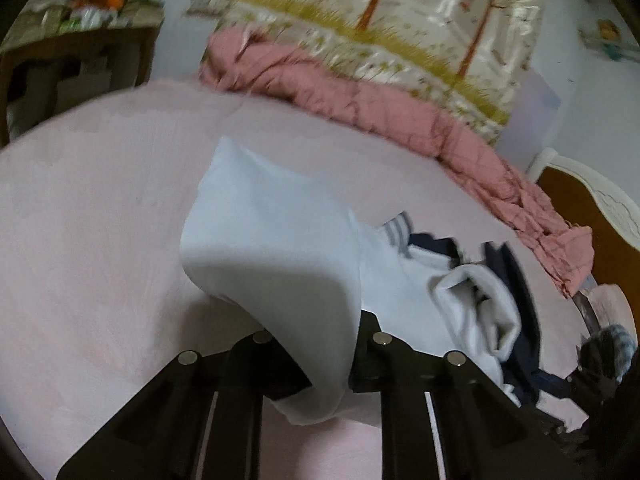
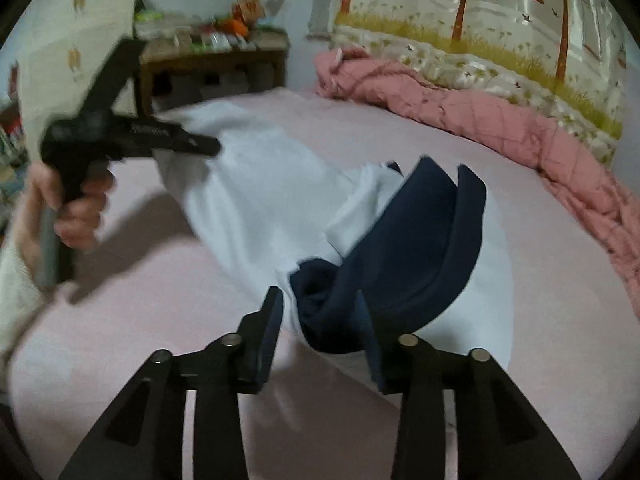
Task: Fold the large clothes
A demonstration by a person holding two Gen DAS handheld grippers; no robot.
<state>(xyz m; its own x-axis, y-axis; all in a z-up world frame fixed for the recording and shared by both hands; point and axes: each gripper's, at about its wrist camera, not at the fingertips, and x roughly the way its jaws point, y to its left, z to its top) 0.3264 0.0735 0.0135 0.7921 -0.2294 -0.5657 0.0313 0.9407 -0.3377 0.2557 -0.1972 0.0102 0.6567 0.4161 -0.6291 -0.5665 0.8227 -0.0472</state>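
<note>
White cloth garment with navy-blue collar [image 2: 280, 200] stretches lengthwise between both grippers: left gripper [image 1: 320, 356] clamped tight on white hem, right gripper [image 2: 320, 340] half-closed around bunched navy end.

A white garment [image 2: 256, 184] with a navy collar [image 2: 400, 248] lies on a pale pink sheet [image 2: 520, 320]; the quilted blanket [image 2: 480, 120] is salmon pink.

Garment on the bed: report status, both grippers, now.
Left gripper shut on white fabric, lifted. Right gripper: navy part between its fingers, grip unclear. Garment unfolded on pink sheet. Pink quilt at far edge, clear.
</note>
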